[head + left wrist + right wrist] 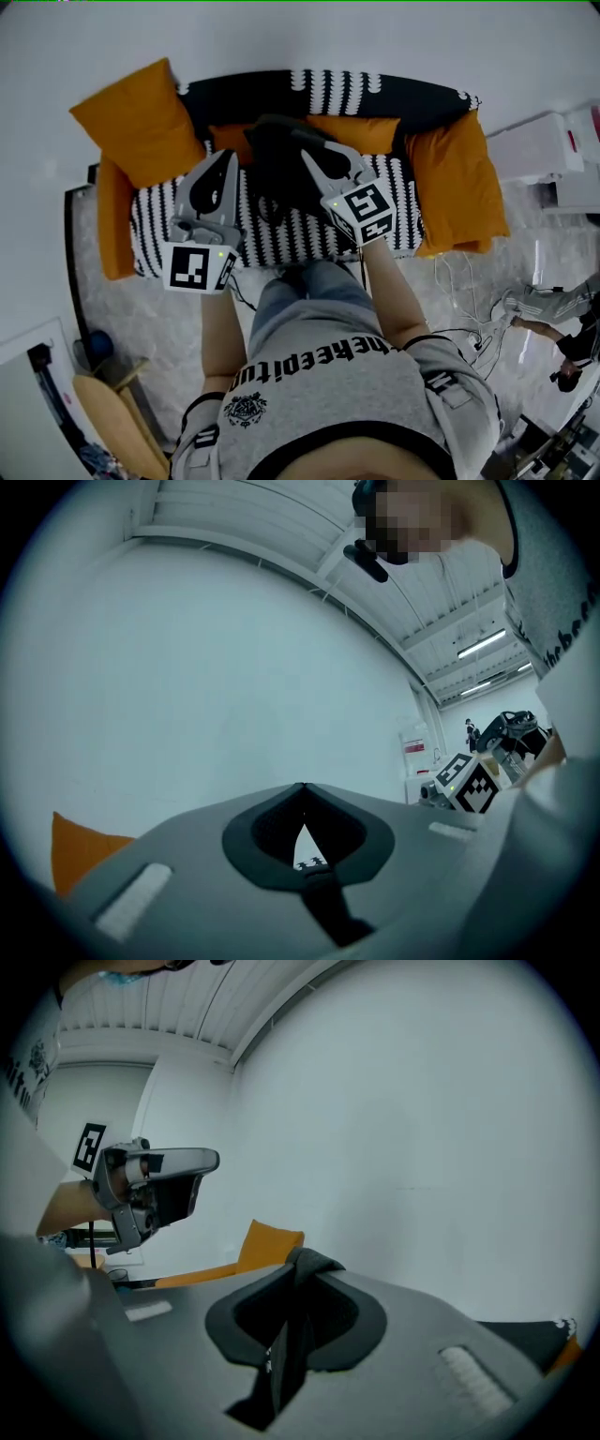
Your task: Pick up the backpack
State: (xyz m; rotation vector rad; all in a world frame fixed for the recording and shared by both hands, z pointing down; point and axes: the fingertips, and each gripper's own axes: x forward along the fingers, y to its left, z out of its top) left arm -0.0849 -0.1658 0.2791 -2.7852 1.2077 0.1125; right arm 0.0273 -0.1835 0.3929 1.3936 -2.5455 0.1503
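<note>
Striped sofa [155,225], backpack [281,173] in right gripper [307,157], lettered shirt [328,380]

Backpack [277,176] partly behind right claw [307,156], its outline lost in darkness

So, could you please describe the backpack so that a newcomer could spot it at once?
Find the sofa with the black-and-white striped cover. The backpack is at the middle of it, between the orange cushions. It is the only plain black thing there, and the right gripper is shut on its strap.
</note>
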